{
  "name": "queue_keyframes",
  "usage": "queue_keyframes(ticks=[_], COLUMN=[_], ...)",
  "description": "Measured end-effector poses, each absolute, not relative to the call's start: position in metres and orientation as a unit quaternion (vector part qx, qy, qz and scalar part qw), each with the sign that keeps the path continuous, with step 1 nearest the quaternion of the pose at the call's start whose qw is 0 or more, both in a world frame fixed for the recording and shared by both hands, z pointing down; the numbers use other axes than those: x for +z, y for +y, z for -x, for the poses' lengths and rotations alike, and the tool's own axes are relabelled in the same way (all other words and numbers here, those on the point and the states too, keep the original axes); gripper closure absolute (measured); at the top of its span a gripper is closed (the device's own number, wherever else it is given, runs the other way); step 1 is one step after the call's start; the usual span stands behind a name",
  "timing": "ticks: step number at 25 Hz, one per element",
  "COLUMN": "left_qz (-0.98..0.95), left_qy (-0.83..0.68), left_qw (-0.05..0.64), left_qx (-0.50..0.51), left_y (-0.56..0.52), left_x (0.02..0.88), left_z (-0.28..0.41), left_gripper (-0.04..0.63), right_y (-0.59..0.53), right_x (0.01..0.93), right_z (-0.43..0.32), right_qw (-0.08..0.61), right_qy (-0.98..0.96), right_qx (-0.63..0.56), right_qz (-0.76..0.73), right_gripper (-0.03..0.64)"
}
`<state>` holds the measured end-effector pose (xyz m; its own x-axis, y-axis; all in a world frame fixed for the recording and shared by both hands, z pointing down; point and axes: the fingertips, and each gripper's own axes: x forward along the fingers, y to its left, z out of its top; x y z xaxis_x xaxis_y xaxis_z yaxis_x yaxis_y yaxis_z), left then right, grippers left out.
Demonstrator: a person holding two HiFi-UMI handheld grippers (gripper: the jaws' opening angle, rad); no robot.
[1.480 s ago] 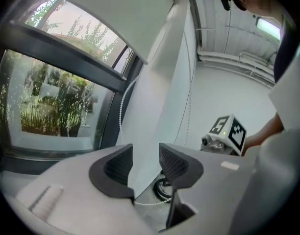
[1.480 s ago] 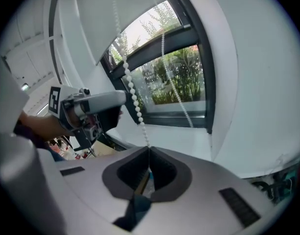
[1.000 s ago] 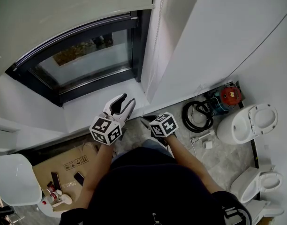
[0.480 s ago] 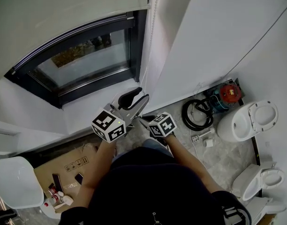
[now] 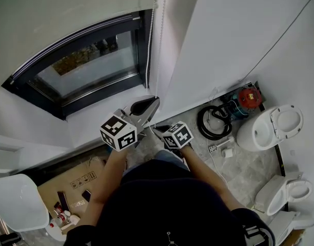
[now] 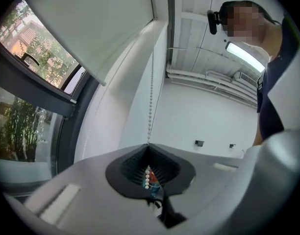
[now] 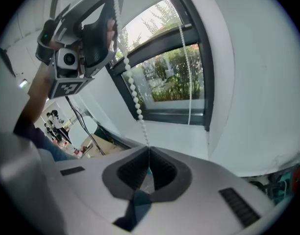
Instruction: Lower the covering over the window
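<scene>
2 grips on 1 white beaded pull chain [image 6: 150, 109]: left gripper [image 6: 148, 147], jaws just closed, clamps it high; right gripper [image 7: 149, 152], jaws together, pinches it below.

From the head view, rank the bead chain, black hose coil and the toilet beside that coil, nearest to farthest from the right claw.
1. bead chain: pinched in the right claw, running up by the window.
2. black hose coil: on the floor, to the claw's right.
3. toilet: farther right, past the coil.
</scene>
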<state>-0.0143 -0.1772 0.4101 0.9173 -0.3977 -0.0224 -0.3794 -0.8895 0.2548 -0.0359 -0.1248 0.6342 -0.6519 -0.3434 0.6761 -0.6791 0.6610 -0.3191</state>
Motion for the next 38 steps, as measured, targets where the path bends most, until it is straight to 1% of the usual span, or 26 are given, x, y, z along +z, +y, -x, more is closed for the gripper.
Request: queue_keyframes(ticks=[2,5,16,30,38], left_qz=[-0.97,-0.968,-0.963,-0.968,-0.969], left_qy=[-0.2,-0.199,-0.216,-0.204,-0.196], left_qw=[0.133,0.148,0.152,0.14,0.148], left_qx=[-0.026,-0.039,-0.045,-0.03,-0.024], left_y=[-0.175,-0.172,-0.175,-0.168,-0.168], left_x=[0.42,0.422,0.423,0.424,0.425], left_z=[0.015,0.02,0.029,0.014,0.011], left_gripper=[0.583,0.584,0.584,0.584,0.584], right_y=[-0.118,-0.114,-0.114,-0.112,-0.111], right_x=[0.642,0.644,0.642,0.64,0.639], right_z=[0.035,0.034,0.038,0.025,0.021], right_qw=[0.315,0.311,0.327,0.328,0.327], right_qy=[-0.859,-0.857,-0.859,-0.856,-0.856], right_qx=[0.281,0.289,0.277,0.275,0.275], right_qz=[-0.29,-0.291,-0.28,-0.29,-0.292], right_gripper=[0.604,0.604,0.603,0.604,0.604])
